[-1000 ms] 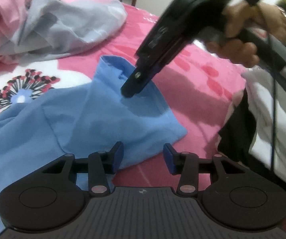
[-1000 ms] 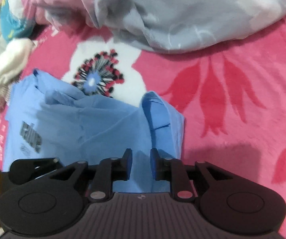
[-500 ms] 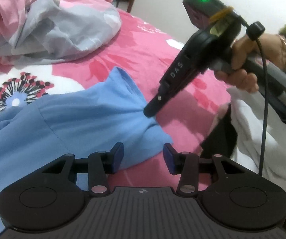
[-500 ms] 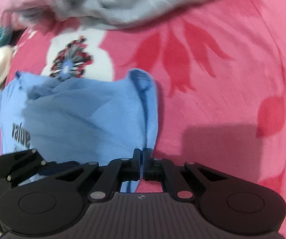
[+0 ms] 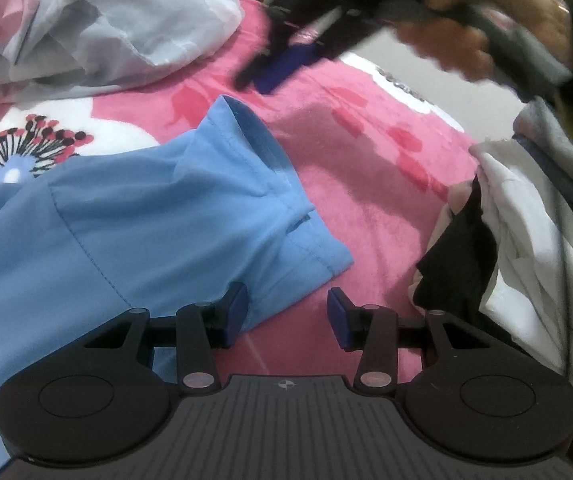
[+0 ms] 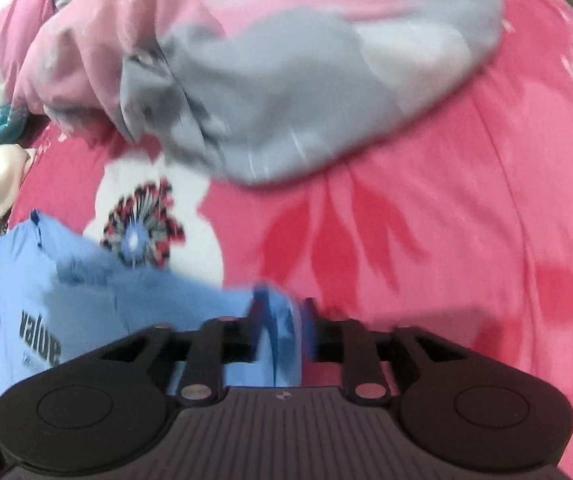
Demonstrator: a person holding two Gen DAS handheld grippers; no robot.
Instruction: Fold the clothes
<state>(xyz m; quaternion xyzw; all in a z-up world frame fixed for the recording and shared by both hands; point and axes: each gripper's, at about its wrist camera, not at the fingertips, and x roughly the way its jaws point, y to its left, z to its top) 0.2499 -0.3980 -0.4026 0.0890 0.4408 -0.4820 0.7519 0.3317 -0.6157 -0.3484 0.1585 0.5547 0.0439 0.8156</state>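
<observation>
My right claw (image 5: 270,74) is opening above the blue shirt (image 5: 134,216) on the bed (image 5: 366,200). My left claw (image 5: 286,314) is apart, holding nothing.

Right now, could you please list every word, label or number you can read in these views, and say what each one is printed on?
"value": bold black print on the light blue cotton T-shirt, seen in the right wrist view.
A smaller line under that word: too small and blurred to read.
Nothing else carries readable text.

One blue T-shirt (image 5: 134,220), two claws — left (image 5: 286,316), right (image 6: 282,332) — one crumpled quilt (image 5: 86,28)
</observation>
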